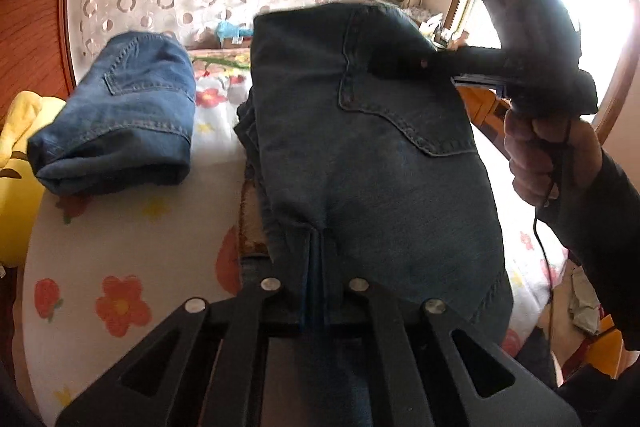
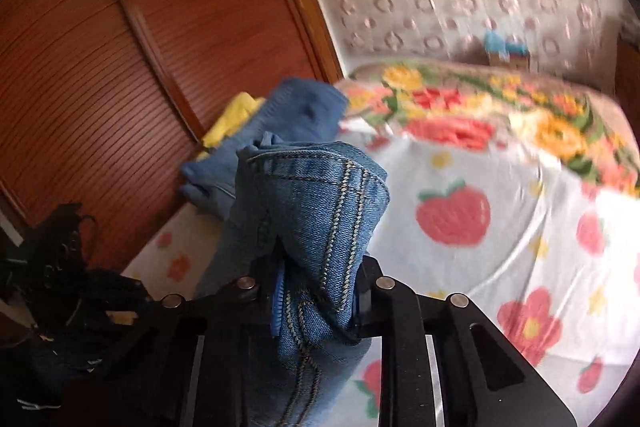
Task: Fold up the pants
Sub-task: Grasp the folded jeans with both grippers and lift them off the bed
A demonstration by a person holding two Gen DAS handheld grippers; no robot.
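- The left gripper [image 1: 316, 259] has its jaws pressed together on the near edge of a pair of dark blue jeans [image 1: 360, 131], which rise up and away from it above a bed [image 1: 132, 235] covered in a white sheet printed with flowers and strawberries.
- At the jeans' far side, the right gripper [image 1: 404, 67] reaches in from the right and bites the denim near a back pocket [image 1: 400, 99]; a bare hand [image 1: 548, 155] wraps its handle from below, a dark sleeve [image 1: 600, 227] trailing off toward the lower right.
- In the right wrist view, that gripper [image 2: 316, 291] is pinching a thick bunched fold of denim [image 2: 312, 211] with pale double stitching, the jaws held slightly apart by the cloth.
- A second pair of jeans [image 1: 120, 115], already folded, lies on the bed to the left, beside something yellow [image 1: 20, 155] and a red-brown wooden wall panel [image 2: 132, 47].
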